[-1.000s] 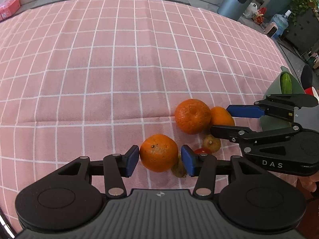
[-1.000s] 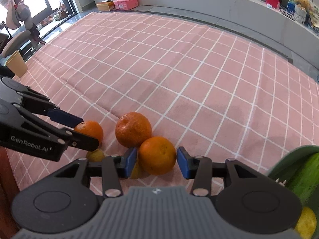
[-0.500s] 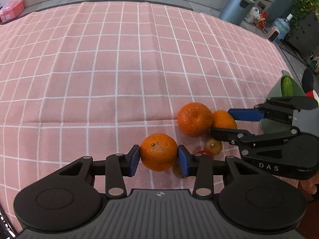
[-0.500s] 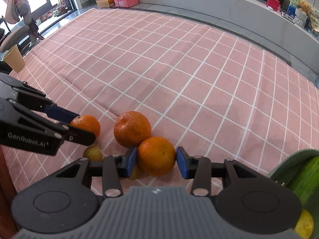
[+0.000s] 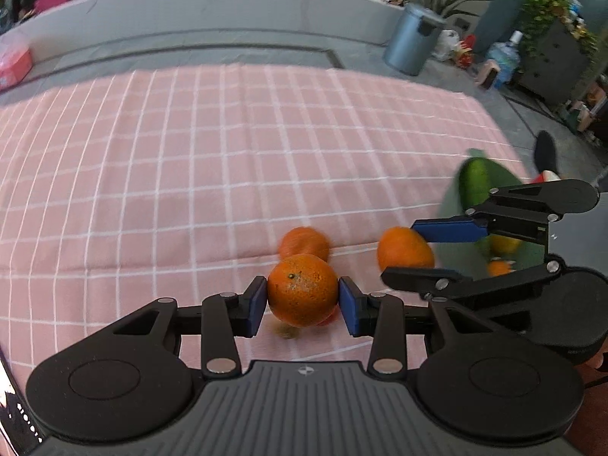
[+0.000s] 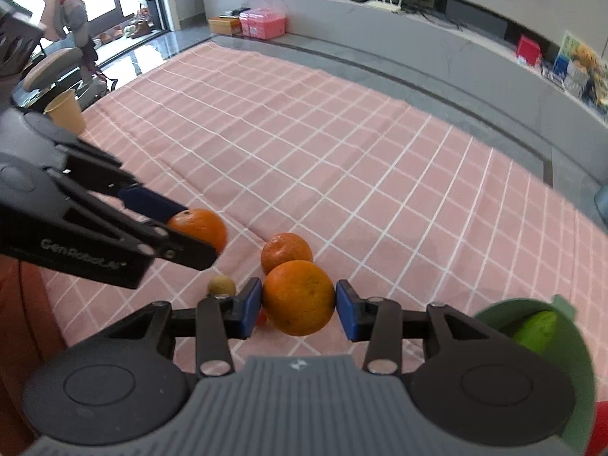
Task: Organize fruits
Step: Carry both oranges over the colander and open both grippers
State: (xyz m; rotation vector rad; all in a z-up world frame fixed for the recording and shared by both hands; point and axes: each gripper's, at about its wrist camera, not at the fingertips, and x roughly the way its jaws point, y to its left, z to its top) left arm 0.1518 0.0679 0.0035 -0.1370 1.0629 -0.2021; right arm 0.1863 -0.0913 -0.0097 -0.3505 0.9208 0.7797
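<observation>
My left gripper (image 5: 303,301) is shut on an orange (image 5: 302,289) and holds it above the pink checked cloth (image 5: 190,171). My right gripper (image 6: 299,304) is shut on another orange (image 6: 299,297), also lifted; it shows in the left wrist view (image 5: 405,248). The left gripper with its orange (image 6: 199,228) shows at the left of the right wrist view. A third orange (image 6: 285,251) lies on the cloth between them. A small brownish fruit (image 6: 221,285) and a small red fruit (image 5: 330,316) lie beneath.
A green bowl (image 6: 570,372) at the right holds a green cucumber-like fruit (image 6: 534,330) and a yellow fruit (image 5: 503,244). A paper cup (image 6: 66,111) stands at the cloth's left edge. A grey bin (image 5: 412,38) stands beyond the cloth.
Both grippers have closed on their oranges and lifted them off the cloth. The views tilted up, showing more of the room.
</observation>
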